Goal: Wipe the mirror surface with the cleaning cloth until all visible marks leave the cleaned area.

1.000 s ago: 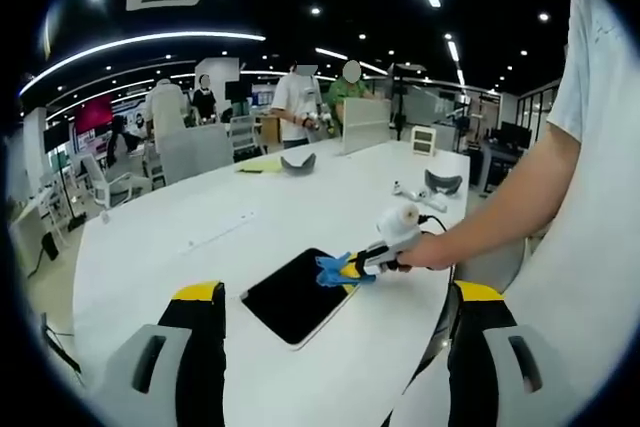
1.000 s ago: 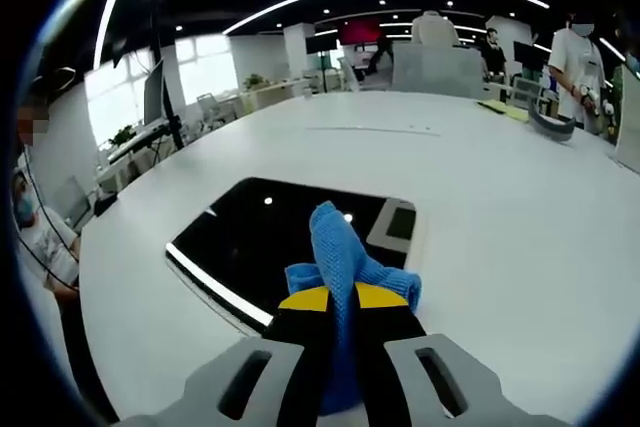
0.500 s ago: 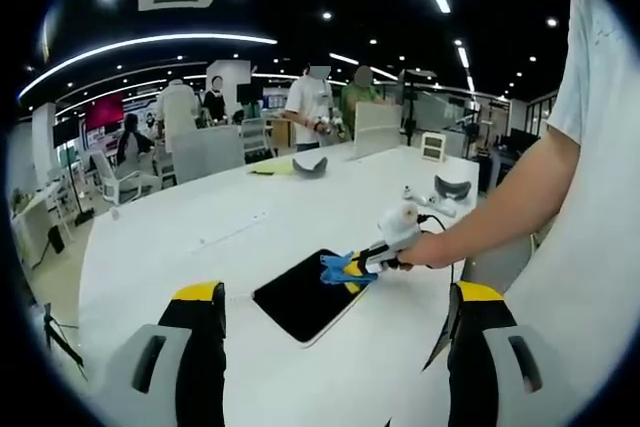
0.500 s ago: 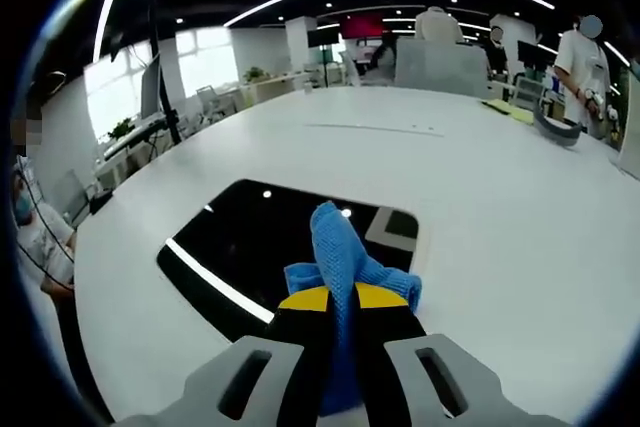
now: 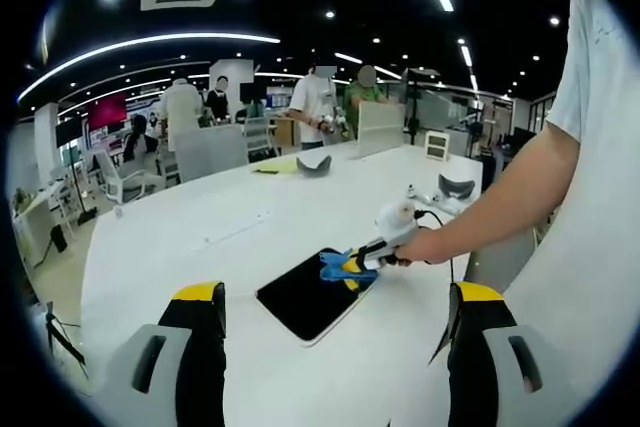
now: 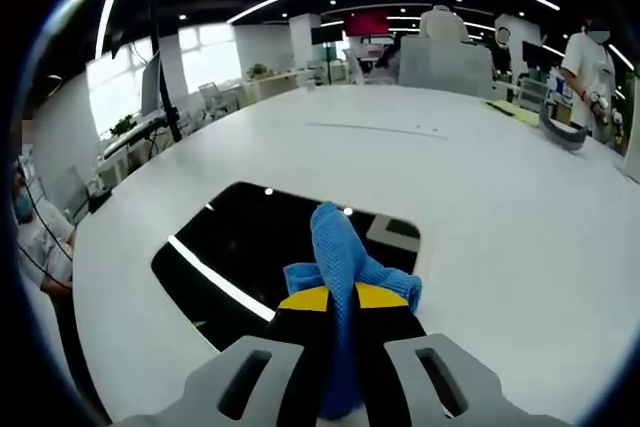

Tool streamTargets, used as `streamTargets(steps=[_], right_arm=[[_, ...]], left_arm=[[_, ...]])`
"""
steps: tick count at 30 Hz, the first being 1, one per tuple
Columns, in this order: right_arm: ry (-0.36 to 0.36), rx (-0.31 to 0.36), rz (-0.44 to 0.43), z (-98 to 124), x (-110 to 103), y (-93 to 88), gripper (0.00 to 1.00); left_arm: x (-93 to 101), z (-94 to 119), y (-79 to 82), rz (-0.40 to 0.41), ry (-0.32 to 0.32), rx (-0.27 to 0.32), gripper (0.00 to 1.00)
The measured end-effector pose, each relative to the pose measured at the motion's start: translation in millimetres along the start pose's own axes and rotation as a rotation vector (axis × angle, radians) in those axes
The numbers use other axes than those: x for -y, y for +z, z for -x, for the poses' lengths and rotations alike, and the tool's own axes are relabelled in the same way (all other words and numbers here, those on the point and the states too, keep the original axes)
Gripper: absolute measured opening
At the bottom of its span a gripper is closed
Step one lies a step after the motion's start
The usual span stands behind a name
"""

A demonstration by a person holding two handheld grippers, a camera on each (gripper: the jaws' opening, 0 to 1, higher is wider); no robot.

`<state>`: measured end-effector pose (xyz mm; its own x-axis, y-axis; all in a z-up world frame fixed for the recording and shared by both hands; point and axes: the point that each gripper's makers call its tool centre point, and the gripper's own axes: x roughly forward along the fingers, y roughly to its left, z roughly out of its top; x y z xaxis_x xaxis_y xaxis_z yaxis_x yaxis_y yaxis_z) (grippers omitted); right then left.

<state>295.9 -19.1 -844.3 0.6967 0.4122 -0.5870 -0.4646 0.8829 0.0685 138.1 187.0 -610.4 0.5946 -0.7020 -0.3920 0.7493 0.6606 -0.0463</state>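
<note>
Directly ahead of the right gripper (image 6: 343,319), flat on the white table (image 6: 500,207): one mirror (image 6: 255,247), rectangular with rounded corners, its dark face reflecting ceiling light strips and spots. In the left gripper view the same mirror (image 5: 305,297) lies forward and between that gripper's two jaws, well beyond them, near the table's (image 5: 200,237) close edge.

Cleaning cloth (image 6: 340,267): blue, bunched, clamped between the right gripper's yellow-tipped jaws, which are closed on it. Its free end sticks out past the jaw tips over the near right part of the mirror; whether it touches the glass cannot be told from this view. In the left gripper view the cloth (image 5: 335,265) sits at the mirror's far right corner, at the tip of the right gripper (image 5: 358,263), held by a person's hand (image 5: 415,247) with a bare forearm and white sleeve reaching in from the right.

Left gripper (image 5: 335,292): jaws spread wide apart, yellow tips, nothing between them, raised above the table.

Farther out on the table: a grey curved headset (image 5: 312,162), a second one (image 5: 455,185) to the right, a yellow sheet (image 5: 265,167). Beyond the table: several people standing (image 5: 315,107), office chairs (image 5: 115,177).
</note>
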Motion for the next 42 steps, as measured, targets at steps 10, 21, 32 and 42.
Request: streamTargets(steps=[10,21,32,42], right_arm=[[0.005,-0.009,0.008,-5,1,4.5,0.03],[0.007,-0.019,0.016,-11,3,8.9,0.03],[0.014,-0.032,0.032,-19,6,14.0,0.03],[0.027,-0.038,0.041,-23,6,17.3,0.03]], left_arm=[[-1.3,-2,1.2,0.003,0.007,0.000,0.93],[-4.4,0,-0.1,0.006,0.013,0.000,0.92],[-9.4,-1,-0.5,0.012,0.020,0.002,0.92],[-14.0,-1,-1.7,0.018,0.031,0.001,0.92]])
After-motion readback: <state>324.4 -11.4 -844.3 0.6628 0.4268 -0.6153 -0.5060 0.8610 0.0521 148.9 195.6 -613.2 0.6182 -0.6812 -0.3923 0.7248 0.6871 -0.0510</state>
